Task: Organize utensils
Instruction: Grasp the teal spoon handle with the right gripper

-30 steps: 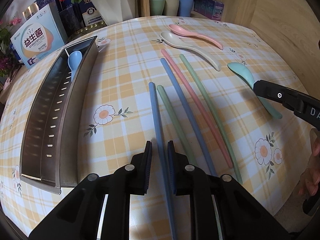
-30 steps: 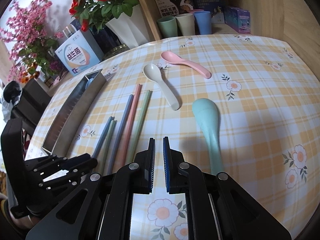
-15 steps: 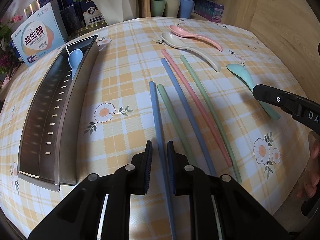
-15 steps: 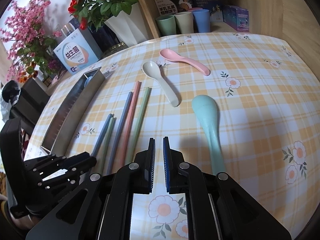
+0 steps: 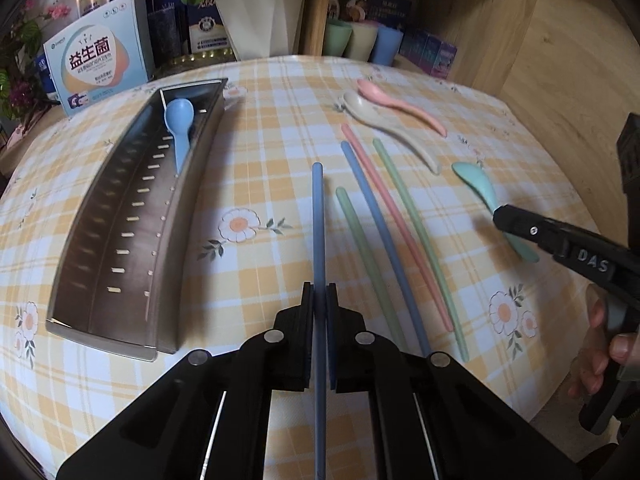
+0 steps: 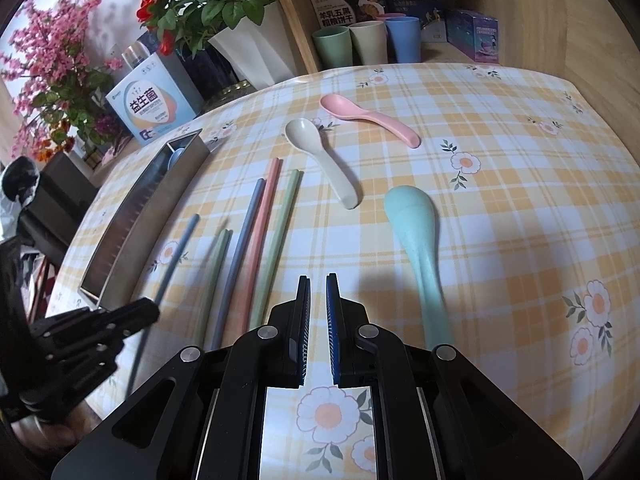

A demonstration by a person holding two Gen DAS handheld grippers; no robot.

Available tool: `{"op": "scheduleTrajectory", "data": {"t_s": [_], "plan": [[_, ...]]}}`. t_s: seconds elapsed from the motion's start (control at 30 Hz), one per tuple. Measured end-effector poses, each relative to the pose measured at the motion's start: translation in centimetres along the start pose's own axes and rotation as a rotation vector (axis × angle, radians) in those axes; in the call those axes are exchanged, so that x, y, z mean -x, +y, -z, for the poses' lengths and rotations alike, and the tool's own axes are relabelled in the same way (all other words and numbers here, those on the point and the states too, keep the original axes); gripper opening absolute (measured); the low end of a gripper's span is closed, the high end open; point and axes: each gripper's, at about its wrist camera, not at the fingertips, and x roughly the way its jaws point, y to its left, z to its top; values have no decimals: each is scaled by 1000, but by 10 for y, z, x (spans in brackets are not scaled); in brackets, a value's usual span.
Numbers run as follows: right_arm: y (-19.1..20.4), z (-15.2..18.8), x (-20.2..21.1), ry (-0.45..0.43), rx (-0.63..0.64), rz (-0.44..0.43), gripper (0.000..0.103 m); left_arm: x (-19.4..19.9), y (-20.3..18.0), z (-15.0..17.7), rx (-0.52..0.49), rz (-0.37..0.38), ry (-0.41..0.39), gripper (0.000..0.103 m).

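Left gripper: the left gripper [image 5: 319, 312], low in the middle of the left wrist view, was clamped on a blue chopstick [image 5: 318, 216], its pads pressing the stick on both sides.
Held chopstick: it ran straight up the frame from the jaws; in the right wrist view it showed at lower left, its far tip seemingly off the cloth [image 6: 176, 256].
Right gripper: the right gripper [image 6: 318, 308], bottom centre of its own view, was pinched narrow with nothing between the jaws, hanging over the tablecloth [image 6: 500, 220].
Tray: the metal tray [image 5: 100, 292] lay along the left of the left wrist view.
Done so far: only a blue spoon [image 5: 179, 120] lay in the tray, at its upper end.
Left on the cloth, sticks: a short green chopstick [image 5: 360, 248], a second blue chopstick [image 5: 380, 232], a pink chopstick [image 5: 384, 208] and a long green chopstick [image 5: 416, 232], side by side right of centre.
Left on the cloth, spoons: a cream spoon [image 5: 384, 126] and a pink spoon [image 5: 400, 104] at upper right, a teal spoon [image 6: 416, 232] right of centre.
Progress: early, by my reading; one item stowed, one in hand, seven waiting.
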Motion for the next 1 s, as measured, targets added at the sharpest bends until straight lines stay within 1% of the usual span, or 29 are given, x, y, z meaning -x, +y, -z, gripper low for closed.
{"op": "scheduleTrajectory", "data": {"t_s": [0.13,0.23,0.3,0.4,0.43,0.47,0.5,0.57,0.67,0.77,0.83,0.93,1.0], "plan": [[-11,-8,4,-19,-2,25,9,6,0,-2,-1,14,-24,6],[-25,-15,9,-36,4,72,9,9,1,-3,0,22,-43,6],[-34,-19,10,-29,5,93,9,11,2,-3,5,27,-53,6],[-51,-22,6,7,4,146,10,11,4,-2,10,27,-54,6],[-54,-22,5,16,1,151,12,11,4,-2,11,27,-56,6],[-58,-22,5,25,-7,152,22,12,5,-2,12,28,-57,6],[-61,-21,5,25,-17,152,30,12,5,-2,13,29,-59,6],[-65,-19,9,12,-35,141,32,12,6,-2,15,31,-62,6],[-60,-14,8,20,-19,122,32,12,7,-2,19,36,-58,6],[-50,-10,-1,49,25,117,32,11,5,-2,13,40,-55,6],[-43,-10,-7,53,48,116,32,12,5,-2,9,41,-58,6],[-34,-13,-21,59,80,134,32,13,6,-1,12,40,-62,6],[-32,-16,-31,71,93,175,32,13,8,-1,16,37,-62,6]]}}
